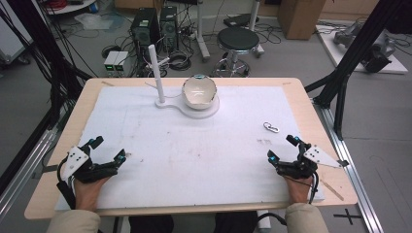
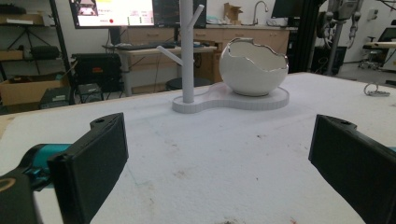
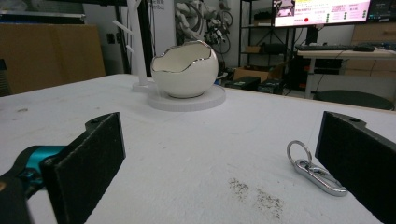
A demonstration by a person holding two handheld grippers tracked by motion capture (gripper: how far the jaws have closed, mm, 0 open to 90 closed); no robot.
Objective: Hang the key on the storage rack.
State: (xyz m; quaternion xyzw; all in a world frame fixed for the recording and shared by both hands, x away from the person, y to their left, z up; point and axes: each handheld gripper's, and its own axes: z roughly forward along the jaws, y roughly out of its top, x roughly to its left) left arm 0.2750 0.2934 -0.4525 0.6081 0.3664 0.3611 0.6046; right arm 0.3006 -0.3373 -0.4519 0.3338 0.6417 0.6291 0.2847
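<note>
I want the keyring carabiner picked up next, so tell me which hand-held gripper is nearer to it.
Right. The right hand-held gripper sits just below the keyring carabiner, jaws open. The left hand-held gripper rests at the table's opposite side, far off.

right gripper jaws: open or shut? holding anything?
Open. The right gripper has its black jaws standing wide apart with bare white table cover between them; the silver metal carabiner keyring lies flat beside the right-hand jaw, not gripped.

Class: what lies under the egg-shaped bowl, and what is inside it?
The bowl sits on a white base that also carries a branched post. Its inside looks white and empty from above; the bottom is partly hidden by the rim.
</note>
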